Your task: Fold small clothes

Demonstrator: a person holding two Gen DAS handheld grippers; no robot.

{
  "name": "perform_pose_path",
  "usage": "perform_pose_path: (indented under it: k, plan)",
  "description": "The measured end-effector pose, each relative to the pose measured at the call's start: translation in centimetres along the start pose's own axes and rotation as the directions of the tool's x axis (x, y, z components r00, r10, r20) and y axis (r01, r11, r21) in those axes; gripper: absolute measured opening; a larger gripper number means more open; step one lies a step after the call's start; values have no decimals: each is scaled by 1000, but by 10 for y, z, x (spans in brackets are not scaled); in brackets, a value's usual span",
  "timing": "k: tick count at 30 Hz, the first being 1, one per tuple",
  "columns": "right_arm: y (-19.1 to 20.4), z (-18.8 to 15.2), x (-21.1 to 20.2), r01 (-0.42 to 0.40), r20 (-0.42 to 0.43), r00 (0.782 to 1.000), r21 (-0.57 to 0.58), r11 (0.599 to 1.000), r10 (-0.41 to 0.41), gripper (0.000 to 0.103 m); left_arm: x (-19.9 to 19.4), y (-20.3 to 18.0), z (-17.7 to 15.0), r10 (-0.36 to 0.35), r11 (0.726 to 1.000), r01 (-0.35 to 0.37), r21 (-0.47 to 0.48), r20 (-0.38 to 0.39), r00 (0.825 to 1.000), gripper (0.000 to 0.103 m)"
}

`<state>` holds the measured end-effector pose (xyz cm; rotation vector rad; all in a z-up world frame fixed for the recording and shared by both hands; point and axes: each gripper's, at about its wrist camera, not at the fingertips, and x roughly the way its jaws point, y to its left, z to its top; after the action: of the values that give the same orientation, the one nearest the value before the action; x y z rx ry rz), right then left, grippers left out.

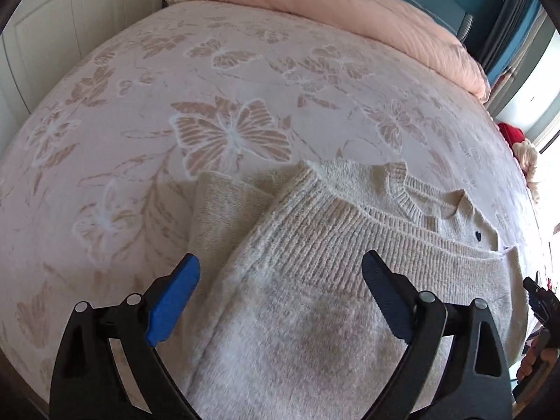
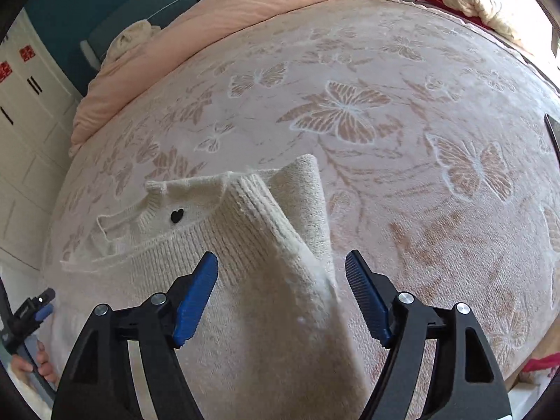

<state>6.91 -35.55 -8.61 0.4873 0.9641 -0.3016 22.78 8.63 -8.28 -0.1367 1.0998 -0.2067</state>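
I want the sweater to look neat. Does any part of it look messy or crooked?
A little. The cream sweater lies folded on the butterfly bedspread, but the fold is uneven: its sleeve pokes out at a slant past the ribbed hem, and fabric near the heart button is rumpled.

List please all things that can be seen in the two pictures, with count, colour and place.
sweater: one, cream knit with a small black heart, lying on the bed, its ribbed hem folded up toward the collar
blanket: one, pale pink with butterfly pattern, covering the bed
duvet: one, peach pink, bunched at the far end of the bed
clothes pile: red and cream pieces, at the bed's far edge near the window
cabinet: white doors, beside the bed
left gripper: black with blue pads, open above the sweater
right gripper: black with blue pads, open above the sweater's edge
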Motion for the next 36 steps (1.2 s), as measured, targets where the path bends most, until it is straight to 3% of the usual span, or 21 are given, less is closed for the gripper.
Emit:
perform_pose_path:
  k: [1,2,3,4,6,8,10,13,14,17,19,21,23,28,31,33,34,35,36]
  plan:
    - [8,1,3,15,2,1000,-35,999,-15,63,7,-2,2,1,1000,-1,-2,-16,1000,80]
    - [14,2,7,26,-1,1000,-70,997,-26,41,12,-4,3,-3,1000,3,-1,-30,1000,52]
    - [20,3,11,38,-17,999,-108,993,-40,24,16,-6,4,-12,1000,12,3,-54,998,36]
    - [25,4,16,47,-43,998,-140,989,-53,8,17,-7,5,-20,1000,21,4,-75,997,10]
    - [30,8,7,22,-29,999,-159,987,-27,7,0,-6,9,-49,999,48,-14,-44,998,9]
    - [28,21,-27,-48,57,997,-115,992,55,6,-35,-5,17,-77,997,77,-13,28,997,9]
    - [20,40,-70,-133,171,975,-51,990,140,6,-72,0,28,-110,992,115,-43,95,989,8]
    - [6,59,-102,-160,295,943,-7,987,155,5,-98,12,46,-64,992,82,-94,182,981,8]
    - [2,64,-92,-137,288,949,-3,991,132,5,-92,16,52,-50,992,70,-103,180,982,8]
    - [-14,66,-17,-61,94,994,61,996,55,5,-38,21,60,-19,991,27,-135,55,998,8]
    - [-19,63,0,-77,61,996,121,990,70,5,-15,18,58,41,993,-39,-112,8,999,8]
    - [-14,63,-14,-118,118,988,147,982,101,5,-19,16,55,36,993,-32,-114,38,999,8]
    - [-13,64,-12,-86,127,990,137,987,69,5,-17,19,57,40,992,-35,-122,39,998,8]
    - [-29,59,58,-47,-64,996,201,978,61,8,33,22,57,54,990,-62,-128,-70,996,9]
    - [-20,53,35,-82,6,997,200,976,82,17,25,12,44,68,994,-70,-88,-25,997,16]
    - [-8,42,-3,-82,95,993,154,985,67,31,-4,6,33,74,995,-72,-66,42,996,34]
    - [1,33,-21,-87,124,990,121,989,72,37,-23,2,24,95,994,-90,-62,81,992,51]
    - [12,22,-35,-103,138,986,75,992,92,37,-41,-3,12,99,994,-92,-61,116,988,57]
    - [28,8,-45,-133,124,984,15,991,130,35,-56,-9,1,75,996,-67,-59,140,987,57]
